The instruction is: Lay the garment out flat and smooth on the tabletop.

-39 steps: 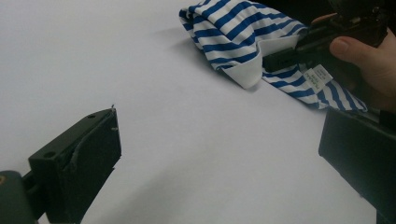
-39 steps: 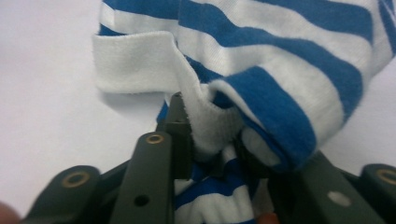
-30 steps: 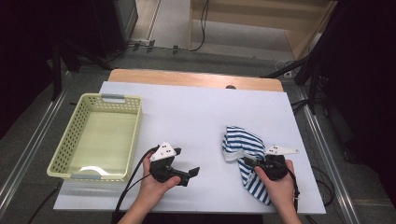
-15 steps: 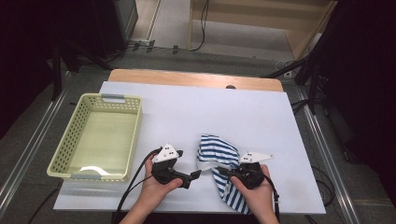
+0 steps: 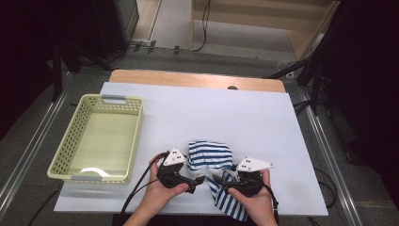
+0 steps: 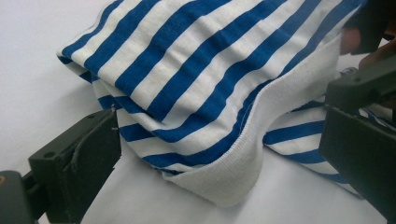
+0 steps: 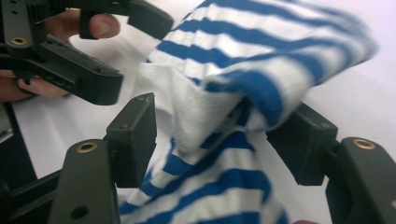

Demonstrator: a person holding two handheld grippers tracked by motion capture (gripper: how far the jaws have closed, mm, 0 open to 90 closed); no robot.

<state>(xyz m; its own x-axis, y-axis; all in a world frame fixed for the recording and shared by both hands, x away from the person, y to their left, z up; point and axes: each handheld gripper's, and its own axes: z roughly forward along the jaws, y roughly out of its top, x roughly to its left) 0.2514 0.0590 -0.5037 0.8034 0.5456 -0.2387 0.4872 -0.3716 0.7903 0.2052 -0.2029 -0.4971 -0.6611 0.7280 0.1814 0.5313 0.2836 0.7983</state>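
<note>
A blue-and-white striped cloth (image 5: 209, 154) lies bunched on the white table (image 5: 235, 113) near the front edge, with a tail trailing under the right hand. My left gripper (image 5: 200, 181) is open just left of the cloth. In the left gripper view its jaws (image 6: 224, 149) stand wide apart around the cloth's hemmed fold (image 6: 201, 79) without pressing it. My right gripper (image 5: 217, 181) faces it from the right. Its jaws (image 7: 219, 135) have just been opening, and a loose fold of cloth (image 7: 233, 93) hangs between them. The left gripper (image 7: 128, 51) shows close ahead in the right gripper view.
A pale yellow perforated basket (image 5: 113, 100) stands at the table's left side with nothing in it. A wooden strip (image 5: 197, 79) runs along the far edge. Dark stands and cables flank the table on both sides.
The right gripper carried the cloth leftward across the table toward the left gripper, folding it over, then opened its jaws. The left hand stayed in place.
</note>
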